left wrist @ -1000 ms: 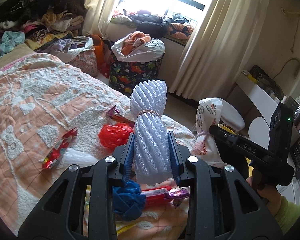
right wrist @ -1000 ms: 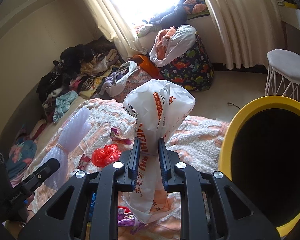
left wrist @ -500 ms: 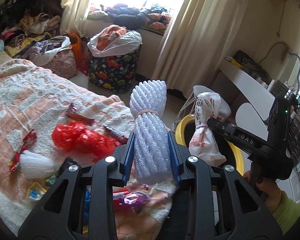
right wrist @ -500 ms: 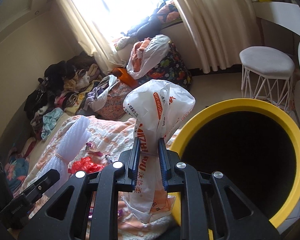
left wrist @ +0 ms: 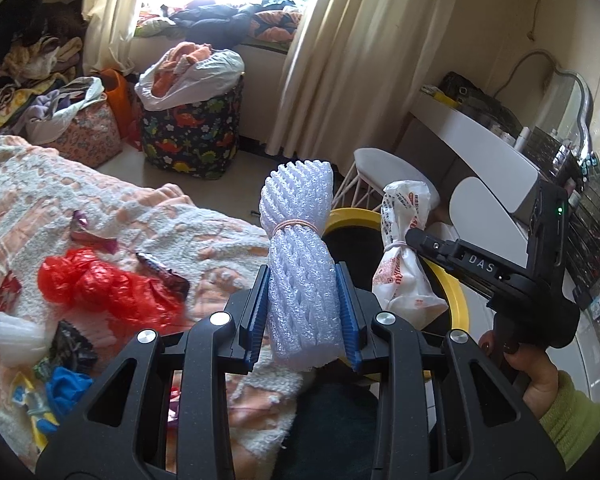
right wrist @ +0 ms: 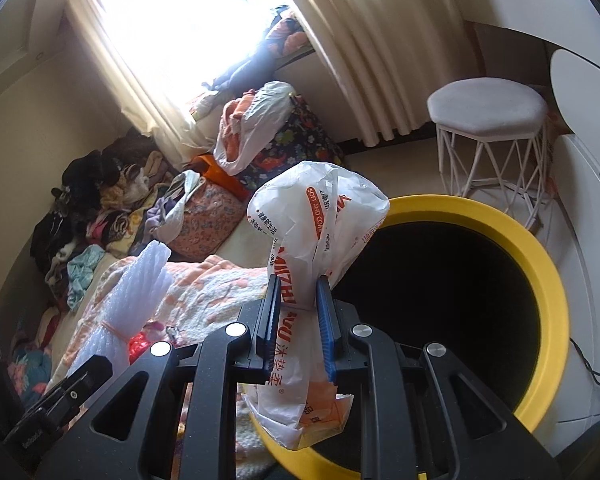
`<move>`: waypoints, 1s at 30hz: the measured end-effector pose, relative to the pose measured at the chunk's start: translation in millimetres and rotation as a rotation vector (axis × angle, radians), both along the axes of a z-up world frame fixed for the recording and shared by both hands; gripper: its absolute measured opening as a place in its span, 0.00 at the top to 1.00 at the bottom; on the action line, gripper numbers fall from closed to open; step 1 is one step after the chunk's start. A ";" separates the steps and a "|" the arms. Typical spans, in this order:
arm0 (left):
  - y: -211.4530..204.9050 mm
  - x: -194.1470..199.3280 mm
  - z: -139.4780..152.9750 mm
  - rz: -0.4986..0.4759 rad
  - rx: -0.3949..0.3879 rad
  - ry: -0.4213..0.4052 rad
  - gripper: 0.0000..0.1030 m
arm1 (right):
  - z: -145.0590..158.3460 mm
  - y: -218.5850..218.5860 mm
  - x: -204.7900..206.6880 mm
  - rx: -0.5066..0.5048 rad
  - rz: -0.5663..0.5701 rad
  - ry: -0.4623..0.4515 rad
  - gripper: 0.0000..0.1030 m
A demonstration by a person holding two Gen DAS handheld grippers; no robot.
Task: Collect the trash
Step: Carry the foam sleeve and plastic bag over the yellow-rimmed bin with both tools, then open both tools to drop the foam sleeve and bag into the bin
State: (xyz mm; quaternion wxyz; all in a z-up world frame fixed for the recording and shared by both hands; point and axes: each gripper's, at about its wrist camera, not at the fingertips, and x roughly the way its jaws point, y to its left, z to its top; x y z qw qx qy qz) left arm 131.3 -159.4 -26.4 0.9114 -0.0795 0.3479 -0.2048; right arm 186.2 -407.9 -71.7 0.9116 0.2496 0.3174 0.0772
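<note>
Left tool clamped on white foam netting roll, long axis upright, running out between the fingers, rubber band at mid-height. Right tool pinched narrow on neck of white printed plastic bag, long axis likewise upright, tail hanging below the pads. Yellow-rimmed bin just ahead and right of right tool, mouth open upward; bag tail over near rim. Right hand nearer; roll short of rim, bin beyond it. More scraps on bed, red plastic bag among them.
</note>
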 end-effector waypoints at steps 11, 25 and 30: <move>-45.6 6.4 -11.4 -0.085 0.036 0.021 0.75 | -18.6 -43.1 0.2 0.021 -0.066 0.056 0.83; -83.8 28.9 -37.1 -0.156 0.070 0.070 0.70 | -32.2 -70.0 1.9 0.034 -0.111 0.107 0.61; -88.0 32.5 -37.3 -0.146 0.076 0.050 0.46 | -30.7 -72.8 -0.3 0.023 -0.121 0.087 0.49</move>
